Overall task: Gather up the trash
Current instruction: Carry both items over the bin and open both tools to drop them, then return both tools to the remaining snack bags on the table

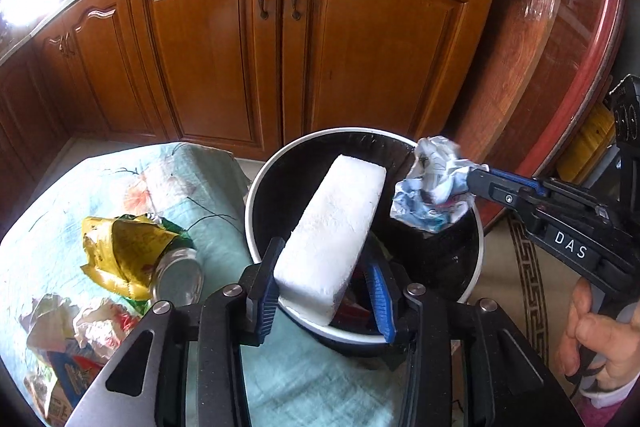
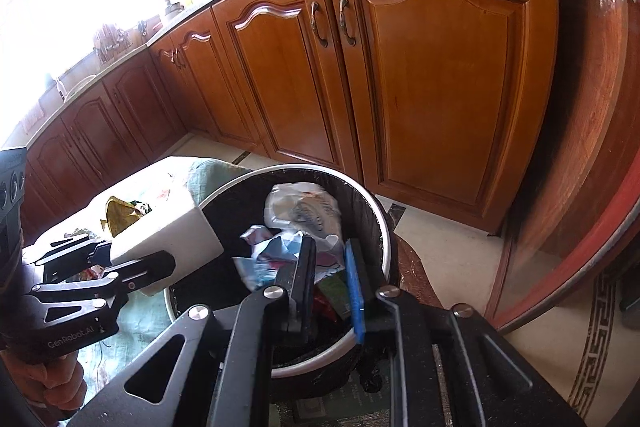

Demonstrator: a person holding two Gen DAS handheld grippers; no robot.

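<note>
Your bin (image 1: 478, 259) sits at six o'clock in both views, black liner inside, rim touching the cloth-covered table (image 1: 168, 187) at its nine o'clock

The foam block (image 1: 340, 223) is the biggest piece: it lies tilted across the bin's mouth between the pads of your left gripper (image 1: 324, 291). The near pad touches it; a gap shows on the blue pad's side, so the hold looks slack. Foam is light and stiff but crumbly, so take it across its short width near one end and don't squeeze hard

Your right gripper (image 2: 330, 291), coming in from three o'clock in the left view, is nearly closed on the paper wad (image 1: 430, 191), which hangs over the bin's two o'clock rim. It's soft and near weightless; pinch any bulge

On the table at nine o'clock lie a yellow wrapper (image 1: 120, 255), a can (image 1: 180, 279) touching it, and more crumpled paper (image 1: 96, 323) at eight. The can is smooth and dents easily; grip across its body
</note>
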